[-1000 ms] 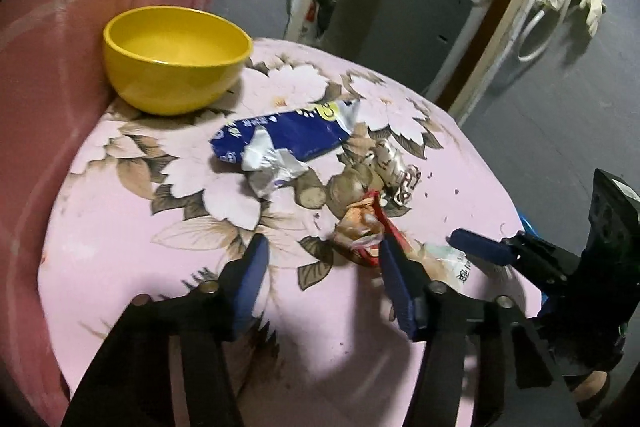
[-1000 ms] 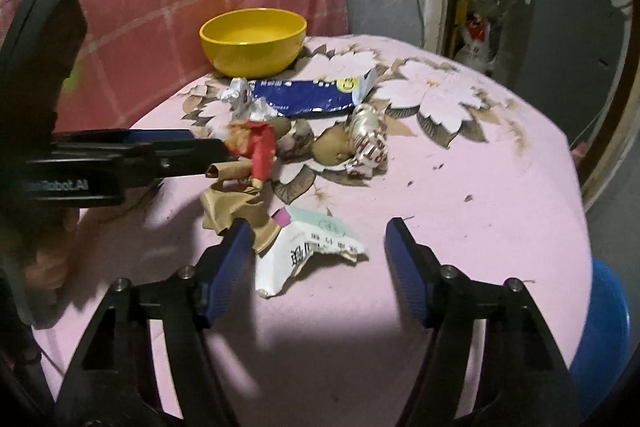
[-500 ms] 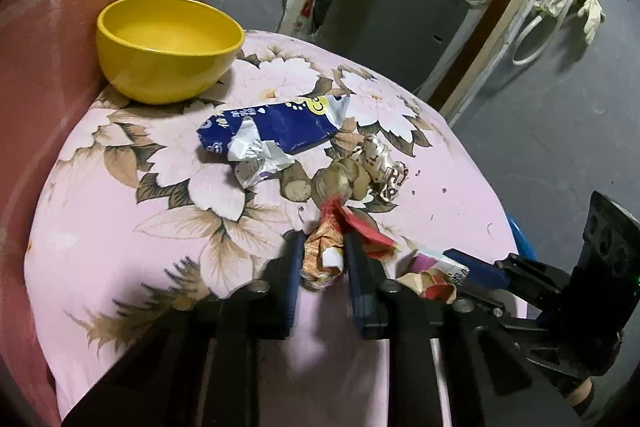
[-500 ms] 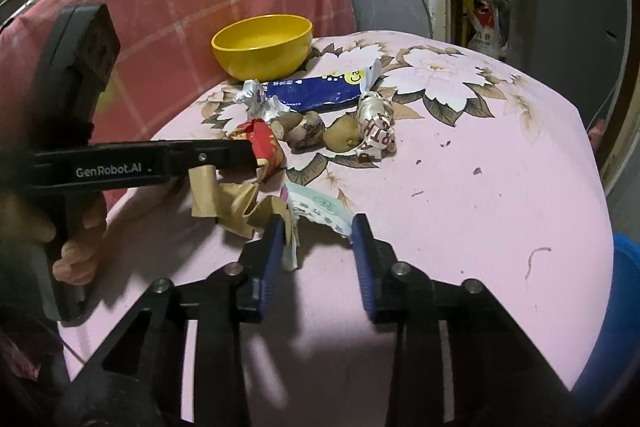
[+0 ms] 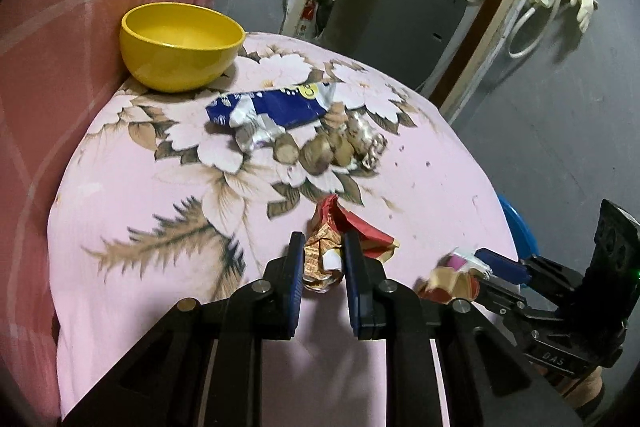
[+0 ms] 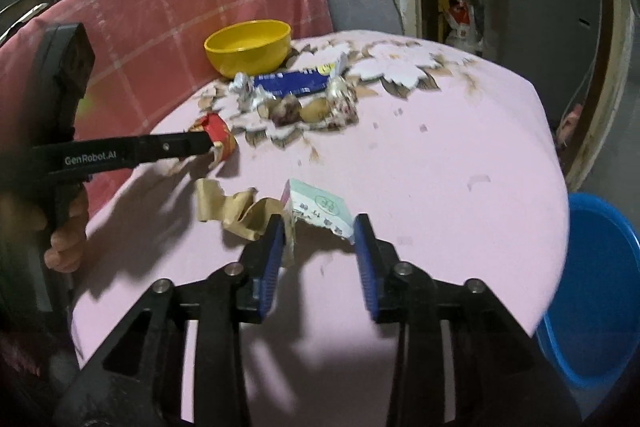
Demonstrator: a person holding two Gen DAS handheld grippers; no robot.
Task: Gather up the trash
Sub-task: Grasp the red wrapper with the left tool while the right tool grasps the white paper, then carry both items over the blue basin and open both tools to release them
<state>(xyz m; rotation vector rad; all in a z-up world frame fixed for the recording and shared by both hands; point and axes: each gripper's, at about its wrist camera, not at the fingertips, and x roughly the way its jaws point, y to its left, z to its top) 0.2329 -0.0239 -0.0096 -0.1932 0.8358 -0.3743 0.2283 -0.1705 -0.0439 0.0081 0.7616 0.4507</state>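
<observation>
Left wrist view: my left gripper (image 5: 322,261) is clenched on a crumpled red wrapper (image 5: 336,239), above the floral tablecloth (image 5: 140,195).

Right wrist view: my right gripper (image 6: 319,241) grasps a white paper packet (image 6: 320,209); blue basin (image 6: 596,287) beside the table.

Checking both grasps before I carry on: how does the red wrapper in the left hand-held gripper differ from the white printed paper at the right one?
The red wrapper is crumpled and glossy; the white printed paper is flatter, pale with print.
The left hand-held gripper is closed tight on the wrapper; the right hand-held gripper has a wider gap, and firm contact on the paper is unclear.
Both sit near the pink tablecloth's front edge.
</observation>
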